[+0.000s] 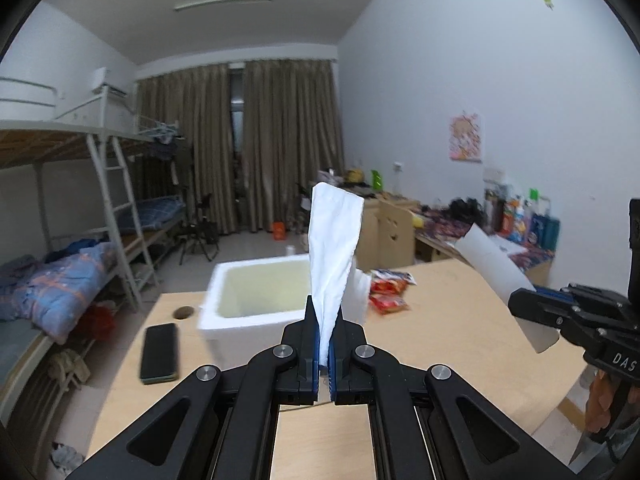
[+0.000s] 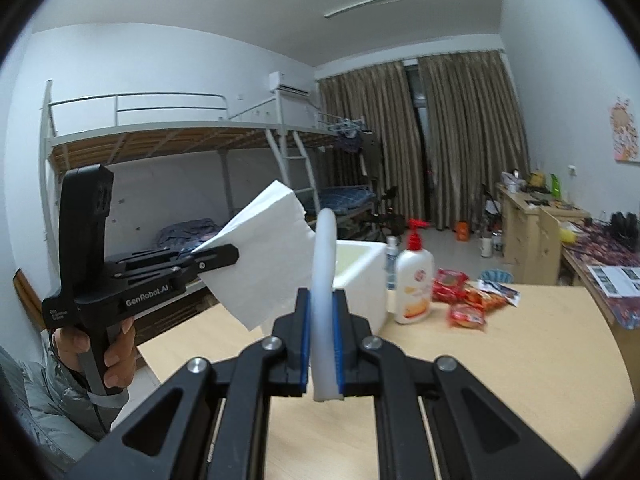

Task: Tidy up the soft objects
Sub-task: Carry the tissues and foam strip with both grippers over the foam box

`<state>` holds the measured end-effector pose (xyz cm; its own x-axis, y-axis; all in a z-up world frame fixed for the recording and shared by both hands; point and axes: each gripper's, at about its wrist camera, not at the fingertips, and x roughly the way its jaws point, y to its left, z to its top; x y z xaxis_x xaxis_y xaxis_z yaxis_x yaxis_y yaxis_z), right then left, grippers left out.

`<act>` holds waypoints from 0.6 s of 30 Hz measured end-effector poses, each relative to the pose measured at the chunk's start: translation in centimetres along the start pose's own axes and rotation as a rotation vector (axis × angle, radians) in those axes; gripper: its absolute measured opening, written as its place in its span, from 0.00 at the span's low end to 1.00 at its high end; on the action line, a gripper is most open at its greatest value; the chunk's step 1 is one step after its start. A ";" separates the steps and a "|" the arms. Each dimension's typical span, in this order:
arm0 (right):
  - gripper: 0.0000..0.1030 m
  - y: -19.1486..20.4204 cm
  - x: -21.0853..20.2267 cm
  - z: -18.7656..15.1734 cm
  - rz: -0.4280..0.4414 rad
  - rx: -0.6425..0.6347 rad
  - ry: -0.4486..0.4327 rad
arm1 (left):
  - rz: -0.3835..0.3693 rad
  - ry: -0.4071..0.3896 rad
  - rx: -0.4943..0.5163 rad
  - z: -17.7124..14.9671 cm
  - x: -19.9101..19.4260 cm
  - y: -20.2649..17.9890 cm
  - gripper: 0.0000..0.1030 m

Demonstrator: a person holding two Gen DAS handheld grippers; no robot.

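My left gripper is shut on a white tissue and holds it in the air above the wooden table. My right gripper is shut on a second white tissue, seen edge on, also held above the table. Each view shows the other gripper: the right gripper with its tissue at the right, and the left gripper with its tissue at the left. A white foam box stands open on the table behind both tissues.
A black phone lies left of the box. Red snack packets, a white pump bottle and a small clear bottle sit right of the foam box. A bunk bed stands at the left, and desks at the right.
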<state>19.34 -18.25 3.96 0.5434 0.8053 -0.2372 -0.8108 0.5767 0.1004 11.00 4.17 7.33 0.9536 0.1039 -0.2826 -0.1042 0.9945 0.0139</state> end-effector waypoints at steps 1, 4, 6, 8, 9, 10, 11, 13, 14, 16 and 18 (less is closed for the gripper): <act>0.12 0.4 0.3 0.2 0.009 -0.006 -0.005 | 0.016 -0.015 -0.009 0.1 -0.6 0.7 0.03; 0.12 1.4 1.4 0.6 0.040 -0.026 -0.013 | 0.044 -0.041 -0.029 0.3 -1.8 2.3 0.03; 0.12 2.1 2.1 0.9 0.055 -0.034 -0.013 | 0.062 -0.054 -0.037 0.6 -2.1 3.2 0.03; 0.12 2.5 2.9 1.3 0.064 -0.037 -0.014 | 0.070 -0.063 -0.043 0.8 -2.3 3.9 0.03; 0.12 2.5 3.3 1.5 0.068 -0.035 -0.014 | 0.075 -0.070 -0.046 0.9 -2.5 4.3 0.03; 0.12 2.6 3.7 1.8 0.070 -0.036 -0.014 | 0.074 -0.075 -0.049 0.9 -2.6 4.7 0.03; 0.12 2.6 3.9 1.9 0.071 -0.037 -0.014 | 0.074 -0.078 -0.050 0.9 -2.7 5.0 0.03; 0.12 2.9 4.4 2.4 0.077 -0.045 -0.015 | 0.078 -0.090 -0.058 1.0 -2.8 5.7 0.03; 0.12 3.0 4.6 2.6 0.078 -0.047 -0.016 | 0.077 -0.093 -0.061 1.1 -2.8 5.9 0.03; 0.12 3.4 5.2 3.0 0.079 -0.052 -0.018 | 0.080 -0.105 -0.070 1.3 -2.8 6.7 0.03; 0.12 3.8 5.6 3.3 0.082 -0.054 -0.018 | 0.081 -0.110 -0.069 1.5 -2.6 7.0 0.03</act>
<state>20.01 -11.11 6.25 0.4783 0.8520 -0.2131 -0.8629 0.5010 0.0663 8.18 10.85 9.58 0.9660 0.1891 -0.1762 -0.1981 0.9796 -0.0349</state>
